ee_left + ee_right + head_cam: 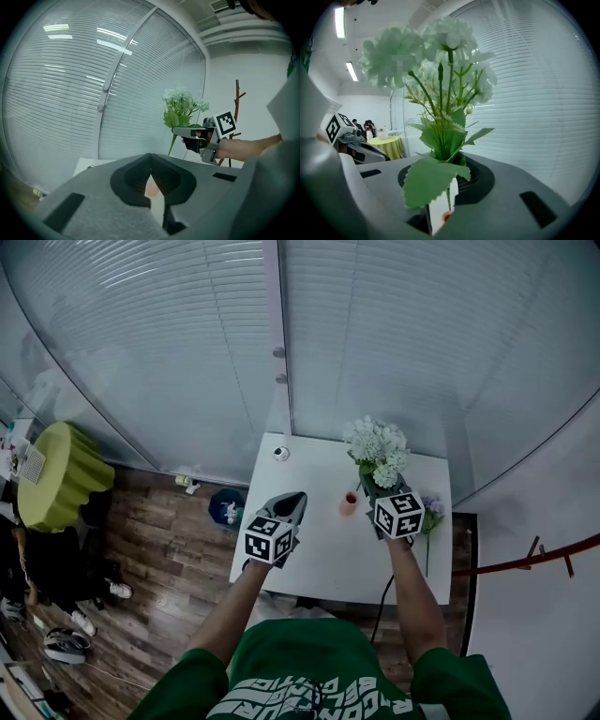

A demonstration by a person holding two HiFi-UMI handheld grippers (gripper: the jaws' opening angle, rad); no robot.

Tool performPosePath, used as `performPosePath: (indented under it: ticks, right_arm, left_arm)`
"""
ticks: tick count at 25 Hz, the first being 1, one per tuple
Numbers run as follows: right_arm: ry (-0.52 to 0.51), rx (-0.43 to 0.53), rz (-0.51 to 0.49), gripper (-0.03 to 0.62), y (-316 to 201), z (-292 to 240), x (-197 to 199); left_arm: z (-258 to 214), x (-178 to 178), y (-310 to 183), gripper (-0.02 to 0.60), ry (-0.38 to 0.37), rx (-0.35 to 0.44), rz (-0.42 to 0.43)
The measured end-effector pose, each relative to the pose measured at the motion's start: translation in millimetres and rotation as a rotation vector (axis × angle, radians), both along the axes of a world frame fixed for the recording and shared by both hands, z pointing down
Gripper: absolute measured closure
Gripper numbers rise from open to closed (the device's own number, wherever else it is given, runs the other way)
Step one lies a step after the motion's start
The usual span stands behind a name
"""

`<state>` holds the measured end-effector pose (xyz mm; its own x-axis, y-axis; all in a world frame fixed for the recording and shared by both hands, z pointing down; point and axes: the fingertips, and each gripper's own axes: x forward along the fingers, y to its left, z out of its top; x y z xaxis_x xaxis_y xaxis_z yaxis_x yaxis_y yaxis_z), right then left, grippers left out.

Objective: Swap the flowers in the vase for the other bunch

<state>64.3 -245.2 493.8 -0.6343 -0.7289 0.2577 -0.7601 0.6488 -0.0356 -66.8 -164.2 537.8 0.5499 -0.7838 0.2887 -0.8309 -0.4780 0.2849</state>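
My right gripper (369, 487) is shut on the green stems of a bunch of white flowers (377, 450), held up above the white table (309, 559). In the right gripper view the stems (449, 140) rise from between the jaws, with the blooms (440, 51) close overhead. A small pink vase (349, 504) stands on the table just left of that gripper, with no flowers showing in it. Purple flowers (431, 512) lie at the table's right edge. My left gripper (296, 497) hovers left of the vase, its jaws together and nothing between them (150, 158).
A small round object (281, 453) sits at the table's far left corner. A glass wall with blinds (187, 343) runs right behind the table. On the wooden floor to the left are a yellow-green round table (56, 474) and a blue item (226, 508). A red-brown branch stand (534, 559) is at the right.
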Motion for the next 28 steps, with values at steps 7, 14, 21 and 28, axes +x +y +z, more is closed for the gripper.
performPosePath:
  ticks: [7,14,21,28]
  right_arm:
    - [-0.031,-0.044,-0.079,0.519,10,4,-58]
    - [-0.060,-0.101,-0.194,0.519,17,17,-130]
    - [-0.068,-0.151,-0.250,0.519,12,49,-172]
    - [-0.070,-0.278,-0.226,0.519,3,75,-196]
  left_arm:
    - [-5,-51,9,0.574,-0.008,0.016,-0.087]
    - [3,-107,19,0.574,-0.007,0.006,-0.195]
    - [26,-140,20,0.574,-0.010,-0.002,-0.254]
    - [28,-163,15,0.574,0.006,-0.016,-0.239]
